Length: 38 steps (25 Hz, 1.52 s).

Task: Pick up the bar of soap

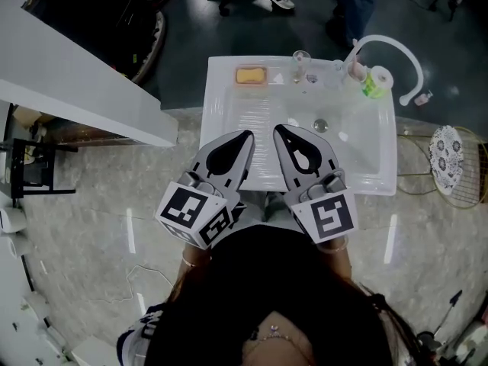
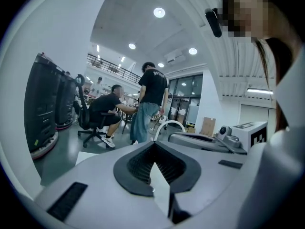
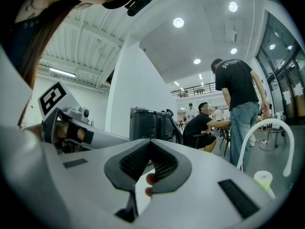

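Observation:
The bar of soap (image 1: 251, 75) is orange-yellow and lies in the back left corner of the white sink (image 1: 229, 139). Both grippers hang side by side over the sink's front half, pointing toward its back. My left gripper (image 1: 248, 134) is shut with nothing in it, well short of the soap. My right gripper (image 1: 278, 128) is also shut and empty, to the right of the left one. In the left gripper view the left gripper (image 2: 155, 145) has its jaws meeting at the tip. The right gripper (image 3: 149, 142) looks the same in its own view. Neither gripper view shows the soap.
A white curved faucet (image 1: 391, 50) rises at the sink's back right, beside a green and white object (image 1: 374, 82). A clear glass (image 1: 301, 61) stands on the back rim and the drain (image 1: 320, 125) lies mid-basin. A white counter (image 1: 84, 97) runs at the left. People stand and sit beyond.

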{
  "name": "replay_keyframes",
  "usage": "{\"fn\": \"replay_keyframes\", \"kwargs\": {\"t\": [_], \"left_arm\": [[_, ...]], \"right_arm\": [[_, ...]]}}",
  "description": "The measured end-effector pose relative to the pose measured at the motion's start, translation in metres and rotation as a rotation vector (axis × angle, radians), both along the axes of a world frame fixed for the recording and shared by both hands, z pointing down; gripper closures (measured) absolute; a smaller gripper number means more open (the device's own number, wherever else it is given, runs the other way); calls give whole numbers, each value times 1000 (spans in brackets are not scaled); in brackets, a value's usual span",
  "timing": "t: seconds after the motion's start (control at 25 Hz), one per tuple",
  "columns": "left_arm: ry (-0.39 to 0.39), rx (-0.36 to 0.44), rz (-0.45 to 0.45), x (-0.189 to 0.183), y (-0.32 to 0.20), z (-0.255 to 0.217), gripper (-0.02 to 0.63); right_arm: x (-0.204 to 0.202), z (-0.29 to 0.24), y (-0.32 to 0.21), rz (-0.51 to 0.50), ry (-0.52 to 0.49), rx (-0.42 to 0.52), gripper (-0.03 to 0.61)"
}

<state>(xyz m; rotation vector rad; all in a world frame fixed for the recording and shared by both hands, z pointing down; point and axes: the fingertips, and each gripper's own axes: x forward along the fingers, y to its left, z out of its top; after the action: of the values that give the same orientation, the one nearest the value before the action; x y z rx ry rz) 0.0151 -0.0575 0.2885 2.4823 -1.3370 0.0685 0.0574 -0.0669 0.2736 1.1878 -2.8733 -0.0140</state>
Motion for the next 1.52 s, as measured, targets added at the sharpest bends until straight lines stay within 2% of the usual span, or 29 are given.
{"fn": "replay_keyframes", "kwargs": {"t": [0.52,0.76,1.12,1.52], "left_arm": [[12,-17,-13,-32,-55,5,614],[51,-32,-6,-46,-84,9,614],[48,-78,-11,-68,-124,28,614],[77,-130,-72,-95,-155,53,614]], "right_arm": [[-26,13,-59,9,40,-42,571],[-40,28,-90,13,107,-54,571],[-56,65,-143,13,208,-103,571],[-73,116,-187,2,329,-139,569]]}}
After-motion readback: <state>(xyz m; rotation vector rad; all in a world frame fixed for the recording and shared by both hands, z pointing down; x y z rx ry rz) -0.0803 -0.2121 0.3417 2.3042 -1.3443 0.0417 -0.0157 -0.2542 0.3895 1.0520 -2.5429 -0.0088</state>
